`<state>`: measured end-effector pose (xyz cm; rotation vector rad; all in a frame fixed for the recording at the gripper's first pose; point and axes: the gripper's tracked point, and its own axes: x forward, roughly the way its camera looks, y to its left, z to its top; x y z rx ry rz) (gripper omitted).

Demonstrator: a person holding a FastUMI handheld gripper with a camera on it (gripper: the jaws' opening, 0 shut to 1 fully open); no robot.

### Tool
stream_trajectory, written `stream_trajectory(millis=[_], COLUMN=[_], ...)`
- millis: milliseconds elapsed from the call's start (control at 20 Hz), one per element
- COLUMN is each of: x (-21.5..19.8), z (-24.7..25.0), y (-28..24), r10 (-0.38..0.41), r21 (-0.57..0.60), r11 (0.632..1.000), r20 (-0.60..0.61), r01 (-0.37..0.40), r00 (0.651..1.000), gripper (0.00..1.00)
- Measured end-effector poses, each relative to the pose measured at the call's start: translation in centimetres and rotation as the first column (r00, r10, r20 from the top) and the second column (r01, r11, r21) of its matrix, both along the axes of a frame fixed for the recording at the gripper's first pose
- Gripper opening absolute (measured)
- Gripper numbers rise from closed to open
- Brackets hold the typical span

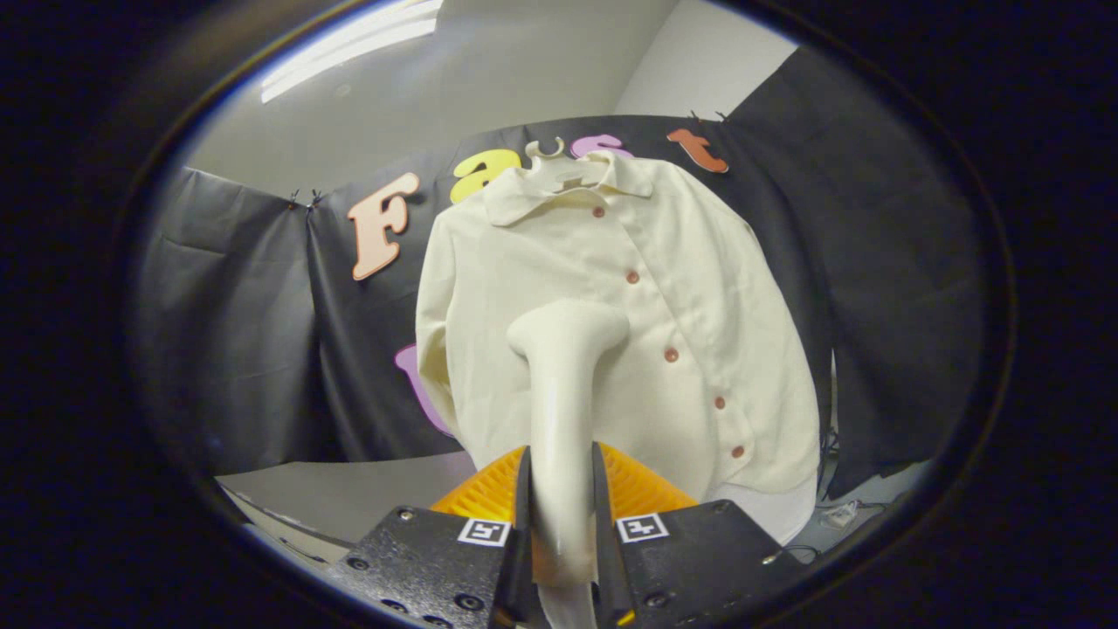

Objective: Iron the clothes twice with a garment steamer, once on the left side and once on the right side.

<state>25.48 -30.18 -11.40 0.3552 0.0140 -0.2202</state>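
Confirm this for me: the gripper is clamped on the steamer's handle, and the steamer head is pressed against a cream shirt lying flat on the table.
One detail is wrong. The gripper view shows the gripper shut on the steamer handle, its head at the cream shirt, but the shirt is not lying flat on a table: it hangs on a hanger against the booth's black cloth wall.

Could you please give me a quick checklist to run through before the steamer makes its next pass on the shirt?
1. Gripper fingers clamp the steamer handle from both sides: ok.
2. Steamer head faces the shirt, left of the button row: ok.
3. Head touching the fabric: cannot tell.
4. Shirt hangs buttoned on its hanger: ok.
5. Steam coming out: cannot tell.
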Motion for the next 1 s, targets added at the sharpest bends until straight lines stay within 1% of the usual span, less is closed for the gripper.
stream_trajectory(millis=[700,900,1000], x=[-4.8,-6.0,-6.5], z=[-12.4,-14.7,-15.2], y=[1.4,1.5,1.5], r10=[0.029,0.037,0.026], r21=[0.078,0.104,0.098], r11=[0.997,0.994,0.995], r20=[-0.162,-0.192,-0.199], r01=[-0.016,-0.017,-0.007], r00=[0.986,0.981,0.980], gripper=[0.30,0.30,0.30])
